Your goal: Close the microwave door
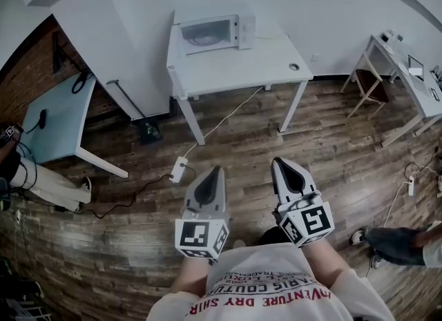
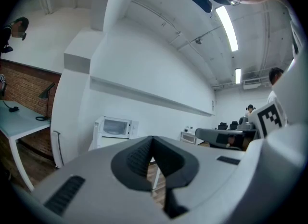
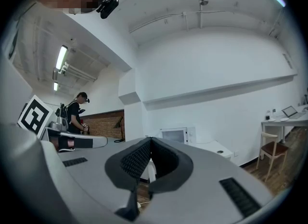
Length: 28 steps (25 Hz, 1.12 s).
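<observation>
Left gripper [image 1: 216,172] and right gripper [image 1: 280,163] hold jaws together, empty; the microwave [image 1: 246,25] at the table's [image 1: 242,67] back-left corner has a light, hinged door [image 1: 206,34], likely needing a free-edge push.

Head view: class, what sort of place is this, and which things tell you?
Probably an office-like workroom or lab: a white microwave on a white table, a white power strip on the wood-plank floor, a wooden chair at another white desk.
</observation>
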Available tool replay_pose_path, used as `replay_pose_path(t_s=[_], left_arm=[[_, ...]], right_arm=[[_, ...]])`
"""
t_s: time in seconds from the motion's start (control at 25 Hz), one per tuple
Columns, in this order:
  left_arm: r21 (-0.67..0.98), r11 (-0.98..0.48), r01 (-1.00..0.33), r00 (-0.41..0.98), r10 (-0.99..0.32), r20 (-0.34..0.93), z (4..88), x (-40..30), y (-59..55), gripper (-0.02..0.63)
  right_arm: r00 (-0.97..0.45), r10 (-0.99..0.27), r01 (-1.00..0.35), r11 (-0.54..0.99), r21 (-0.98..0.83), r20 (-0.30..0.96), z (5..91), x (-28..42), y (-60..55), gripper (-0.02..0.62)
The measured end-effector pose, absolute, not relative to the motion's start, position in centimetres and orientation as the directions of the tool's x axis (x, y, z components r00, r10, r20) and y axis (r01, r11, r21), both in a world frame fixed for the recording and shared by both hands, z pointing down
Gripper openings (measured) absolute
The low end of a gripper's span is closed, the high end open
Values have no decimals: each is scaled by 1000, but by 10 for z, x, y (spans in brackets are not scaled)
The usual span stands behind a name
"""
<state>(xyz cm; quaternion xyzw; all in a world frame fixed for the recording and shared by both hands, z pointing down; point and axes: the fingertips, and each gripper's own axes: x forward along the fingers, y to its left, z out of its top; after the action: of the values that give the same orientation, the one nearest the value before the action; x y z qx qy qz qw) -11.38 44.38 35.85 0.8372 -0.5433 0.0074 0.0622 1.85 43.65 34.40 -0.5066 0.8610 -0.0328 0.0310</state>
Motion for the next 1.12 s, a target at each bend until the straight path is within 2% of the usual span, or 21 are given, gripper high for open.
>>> replay_pose_path(t_s=[0.4, 0.84, 1.12], left_arm=[[83, -388, -918, 395, -914, 93, 369, -92, 367, 2], [77, -294, -953, 298, -953, 51, 347, -13, 216, 2], [109, -256, -960, 266, -959, 93, 364, 9, 144, 2]], right_arm=[[-533, -846, -839, 529, -128, -3, 360, 33, 351, 12], [-632, -775, -771, 628, -100, 1, 345, 106, 188, 12], [-645, -763, -761, 637, -126, 42, 360, 134, 105, 12]])
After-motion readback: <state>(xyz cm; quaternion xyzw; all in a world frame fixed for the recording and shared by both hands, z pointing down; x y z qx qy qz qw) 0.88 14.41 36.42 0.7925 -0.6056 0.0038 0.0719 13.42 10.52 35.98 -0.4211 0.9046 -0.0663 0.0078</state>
